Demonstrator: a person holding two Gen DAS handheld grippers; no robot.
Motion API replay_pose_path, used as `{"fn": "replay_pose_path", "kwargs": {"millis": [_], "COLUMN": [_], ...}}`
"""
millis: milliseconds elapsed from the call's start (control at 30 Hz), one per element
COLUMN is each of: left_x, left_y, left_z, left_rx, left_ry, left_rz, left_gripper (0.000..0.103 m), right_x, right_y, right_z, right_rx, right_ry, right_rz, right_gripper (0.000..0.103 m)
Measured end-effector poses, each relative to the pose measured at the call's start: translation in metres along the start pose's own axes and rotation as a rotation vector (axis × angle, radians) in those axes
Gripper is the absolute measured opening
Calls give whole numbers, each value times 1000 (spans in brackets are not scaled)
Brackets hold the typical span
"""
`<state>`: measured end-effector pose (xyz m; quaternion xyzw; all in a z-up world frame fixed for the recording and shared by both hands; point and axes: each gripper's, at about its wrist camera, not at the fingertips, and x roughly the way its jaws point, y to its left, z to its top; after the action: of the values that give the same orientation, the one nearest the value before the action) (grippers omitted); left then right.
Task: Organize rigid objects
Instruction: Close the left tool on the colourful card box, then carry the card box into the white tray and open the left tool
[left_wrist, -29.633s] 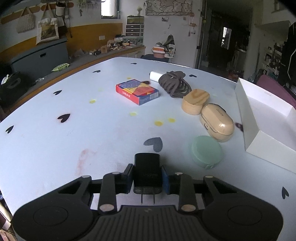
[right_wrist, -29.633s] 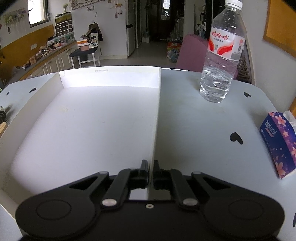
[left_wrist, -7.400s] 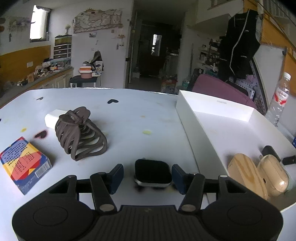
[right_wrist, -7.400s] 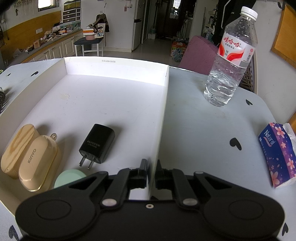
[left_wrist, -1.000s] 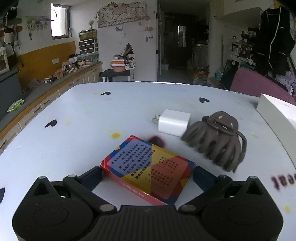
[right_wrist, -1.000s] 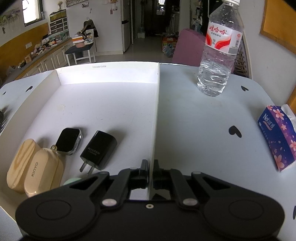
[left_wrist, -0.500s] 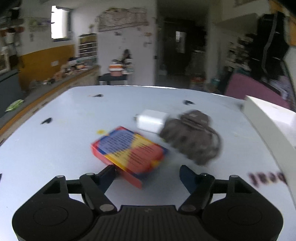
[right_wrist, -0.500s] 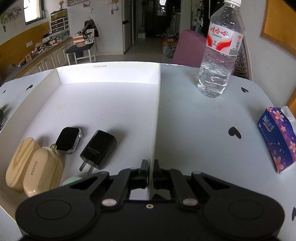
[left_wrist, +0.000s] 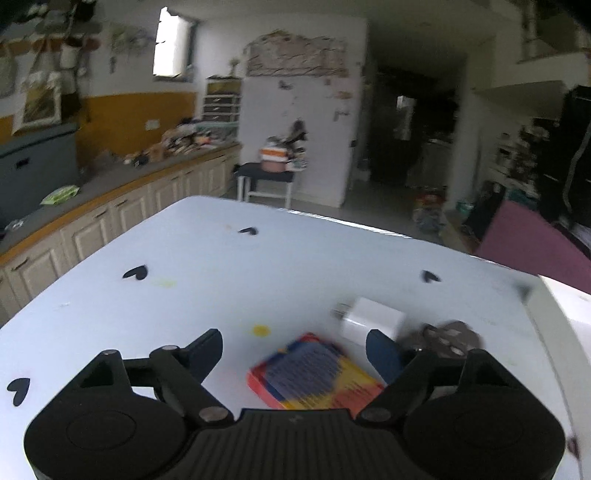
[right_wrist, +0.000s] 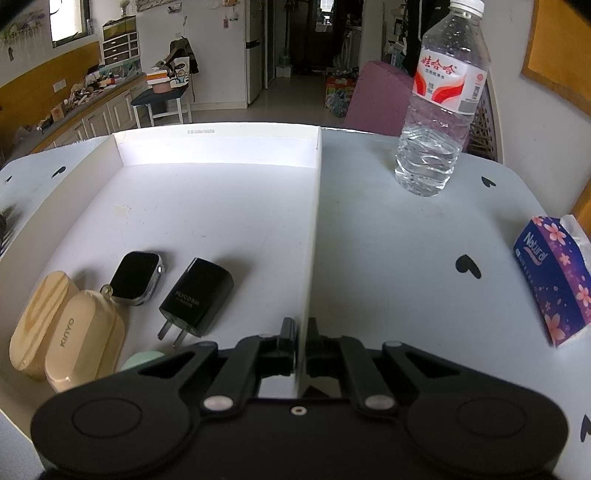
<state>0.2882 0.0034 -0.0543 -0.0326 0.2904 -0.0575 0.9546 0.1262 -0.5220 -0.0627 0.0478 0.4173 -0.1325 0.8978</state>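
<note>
while the red, blue and yellow printed card box (left_wrist: 314, 373) lies flat on the pale blue table (left_wrist: 229, 280), it sits between the spread jaws of the left gripper (left_wrist: 293, 352), nearer the right-hand jaw; the blurred view does not show contact on either side. these jaws have just been opening slightly and stand wide. just beyond the box lies a white plug-in charger cube (left_wrist: 371, 319), and beside that a dark brown plastic hair claw (left_wrist: 447, 338).

the right gripper (right_wrist: 302, 341) is clamped on the near end of the right-hand wall of the shallow white cardboard tray (right_wrist: 314, 206). inside the tray, at its near left, lie a black wall charger (right_wrist: 197, 297), a black-faced smartwatch body (right_wrist: 136, 277), a beige oval case (right_wrist: 85, 339), a light wooden oval case (right_wrist: 38, 317) and part of a mint green item (right_wrist: 142, 360).

right of the tray stand a clear plastic water bottle (right_wrist: 437, 110) and a purple floral tissue pack (right_wrist: 554, 277). black heart marks dot the table. the room behind holds a cluttered counter with cream cabinets, an ochre wall band and a dark doorway.
</note>
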Motion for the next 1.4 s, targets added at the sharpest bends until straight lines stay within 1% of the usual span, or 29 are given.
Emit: {"fn": "replay_pose_path", "kwargs": {"millis": [100, 167, 233, 267, 400, 567, 633, 733, 800, 867, 933, 1033, 1067, 1133, 1167, 1200, 1267, 1400], "left_x": [17, 22, 21, 19, 7, -11, -17, -21, -20, -15, -8, 1, 3, 6, 5, 4, 1, -11], "left_y": [8, 13, 17, 17, 12, 2, -6, -18, -28, -38, -46, -60, -63, -65, -65, -65, -63, -62], "left_z": [0, -5, -11, -14, -23, -35, -39, -44, -46, -46, -44, -41, -40, -38, -38, -38, -39, -46], "left_rx": [-53, -117, -179, -194, -182, -125, -81, -8, 41, 84, 99, 126, 131, 110, 104, 96, 88, 64], "left_ry": [28, 36, 23, 13, 19, 43, 55, 71, 85, 100, 117, 144, 147, 151, 150, 141, 135, 121], "left_rz": [9, -37, -100, -123, -164, -197, -189, -176, -155, -118, -82, 7, 29, 48, 58, 68, 72, 102], "left_gripper": [84, 84, 84, 84, 84, 84, 84, 88, 96, 99, 102, 102, 102, 102, 99, 93, 93, 92], "right_x": [0, -1, -1, -1, -1, -1, -1, -1, -1, -1, -1, -1, -1, -1, -1, -1, -1, -1], "right_y": [1, 2, 2, 2, 2, 3, 3, 4, 4, 4, 4, 4, 4, 4, 4, 4, 4, 2], "right_z": [0, -1, -1, -1, -1, -2, -2, -2, -2, -2, -2, -1, -1, -1, -1, -1, -1, -1], "right_rx": [-7, -10, -10, -9, -11, -15, -17, -18, -19, -19, -19, -21, -22, -21, -21, -20, -19, -12], "right_ry": [-2, -2, -2, -2, -2, -2, -2, -2, -1, -2, -2, -1, -1, -1, -1, -1, -1, -3], "right_rz": [-3, -5, -5, -4, -5, -7, -8, -8, -9, -9, -9, -10, -10, -10, -10, -10, -10, -9], "right_gripper": [6, 6, 6, 6, 6, 6, 6, 6, 6, 7, 7, 7, 7, 7, 7, 7, 6, 6]}}
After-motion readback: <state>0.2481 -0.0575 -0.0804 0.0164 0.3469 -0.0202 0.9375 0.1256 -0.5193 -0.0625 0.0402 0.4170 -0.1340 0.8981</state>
